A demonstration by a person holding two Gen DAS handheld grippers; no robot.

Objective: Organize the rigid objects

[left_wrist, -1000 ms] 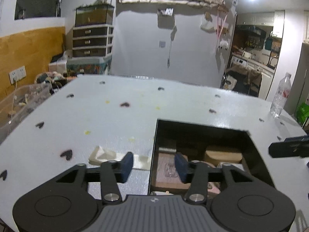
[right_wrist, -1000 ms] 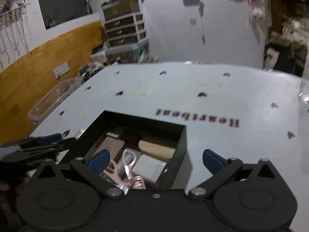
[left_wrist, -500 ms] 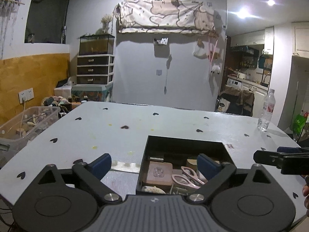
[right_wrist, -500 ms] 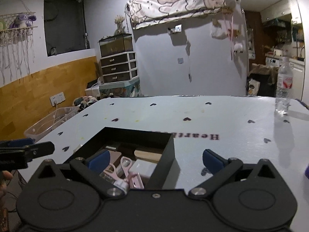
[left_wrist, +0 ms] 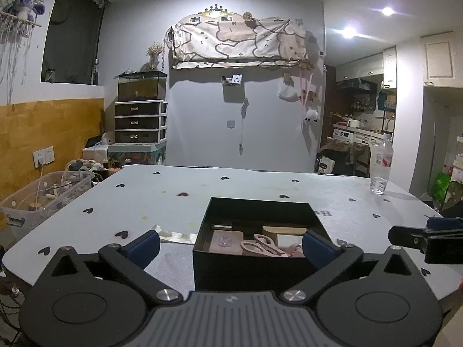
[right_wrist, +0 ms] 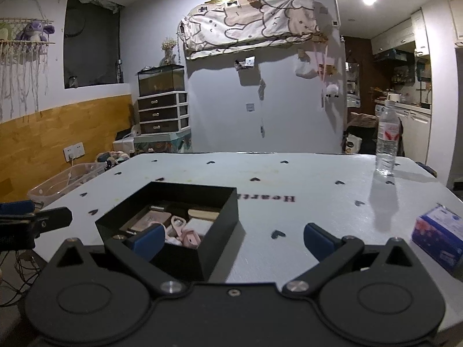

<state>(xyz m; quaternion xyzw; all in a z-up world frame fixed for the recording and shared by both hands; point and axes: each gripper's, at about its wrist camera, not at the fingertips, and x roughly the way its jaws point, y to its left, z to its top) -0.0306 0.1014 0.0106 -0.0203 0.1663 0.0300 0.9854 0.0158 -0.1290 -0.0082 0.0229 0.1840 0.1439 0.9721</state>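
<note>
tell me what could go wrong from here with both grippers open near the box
The black box sits close to the table's near edge; a nudge from the left gripper might push it off. The water bottle stands upright and could tip if the right gripper sweeps toward the blue carton.

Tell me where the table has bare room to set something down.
Bare: the far half of the table, between the black box and the water bottle, and the strip between box and blue carton. Crowded: inside the box, around the pink scissors. A pale strip lies left of it.
</note>
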